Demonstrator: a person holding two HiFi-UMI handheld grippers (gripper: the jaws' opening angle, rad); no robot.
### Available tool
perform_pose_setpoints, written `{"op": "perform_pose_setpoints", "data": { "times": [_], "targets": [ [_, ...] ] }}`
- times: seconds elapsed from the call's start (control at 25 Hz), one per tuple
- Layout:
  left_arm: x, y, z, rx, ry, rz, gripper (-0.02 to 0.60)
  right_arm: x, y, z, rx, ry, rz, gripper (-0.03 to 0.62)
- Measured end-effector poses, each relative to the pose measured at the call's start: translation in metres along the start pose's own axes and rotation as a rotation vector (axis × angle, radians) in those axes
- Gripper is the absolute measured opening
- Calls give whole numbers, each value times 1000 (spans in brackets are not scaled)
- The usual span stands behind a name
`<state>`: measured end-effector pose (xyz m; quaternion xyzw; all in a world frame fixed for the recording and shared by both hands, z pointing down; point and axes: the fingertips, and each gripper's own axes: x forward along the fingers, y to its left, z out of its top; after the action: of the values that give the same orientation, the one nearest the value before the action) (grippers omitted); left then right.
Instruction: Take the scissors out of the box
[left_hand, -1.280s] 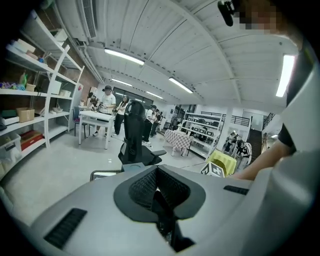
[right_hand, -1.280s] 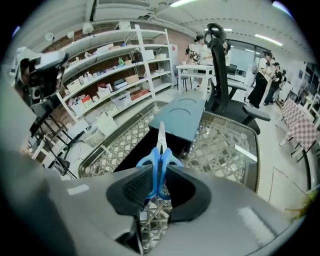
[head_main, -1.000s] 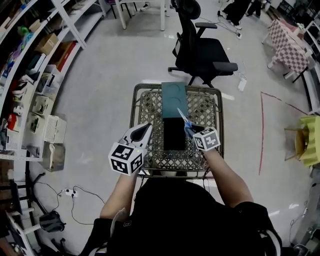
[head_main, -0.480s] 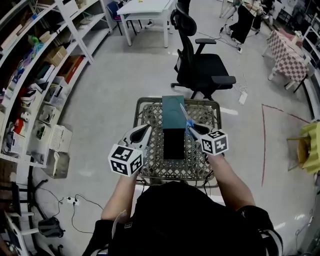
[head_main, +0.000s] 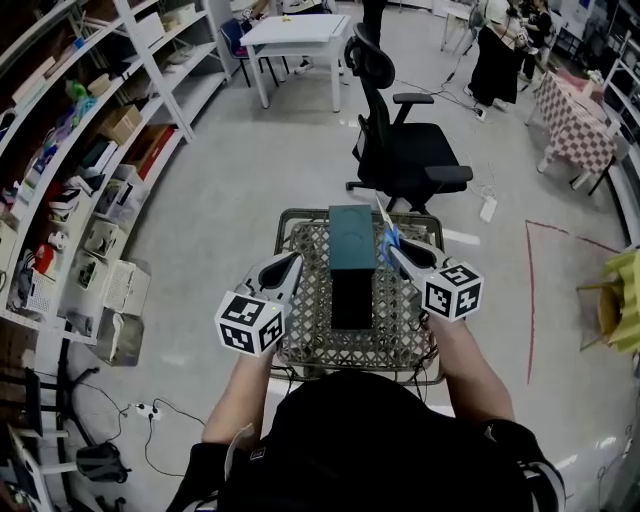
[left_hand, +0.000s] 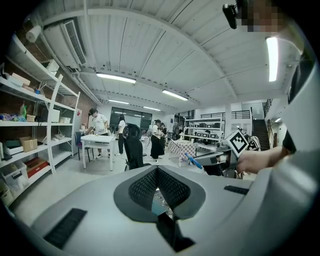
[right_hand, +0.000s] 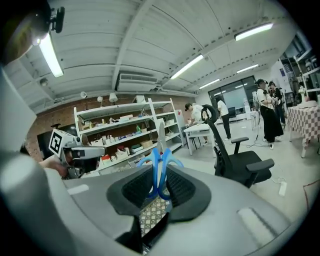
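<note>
The right gripper (right_hand: 158, 169) has its fingers closed on the scissors (right_hand: 156, 162), the pads pressing on the blue handle loops from either side. The loops sit deep between the fingers, and the steel blades rise past the fingertips, pointing up and away from the person. From the head view the scissors show just ahead of these fingertips, out of the box (head_main: 352, 298) and over the right edge of its teal lid (head_main: 352, 238). The box is a long black one, open. It lies below and to the left of the right fingers, on the woven-top table (head_main: 304, 325), with the lid just beyond it. The left gripper (left_hand: 157, 171) has its fingers drawn together at the tips with nothing between them (only a sliver of the table shows through the narrow gap farther back). Its fingertips point over the table's left part, beside the box's left side and apart from it. The box lies between the two pairs of fingers. A black office chair (head_main: 405, 150) stands on the floor well beyond both fingertips.
</note>
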<state>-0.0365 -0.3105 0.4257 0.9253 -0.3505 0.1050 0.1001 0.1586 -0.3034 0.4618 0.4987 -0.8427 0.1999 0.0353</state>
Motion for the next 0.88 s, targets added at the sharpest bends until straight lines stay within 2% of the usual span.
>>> {"op": "perform_pose_setpoints", "data": {
  "times": [0.24,0.56,0.88],
  "targets": [
    [-2,7,11,9,-22,14,6,-22,11,33,39,-110,32,97],
    [-15,7,31,18,-78,22,6,-60,28,63,22,-266,70,96],
    [-22,9,35,-8,-100,31,6,-82,22,63,13,-314,43,96]
  ]
}}
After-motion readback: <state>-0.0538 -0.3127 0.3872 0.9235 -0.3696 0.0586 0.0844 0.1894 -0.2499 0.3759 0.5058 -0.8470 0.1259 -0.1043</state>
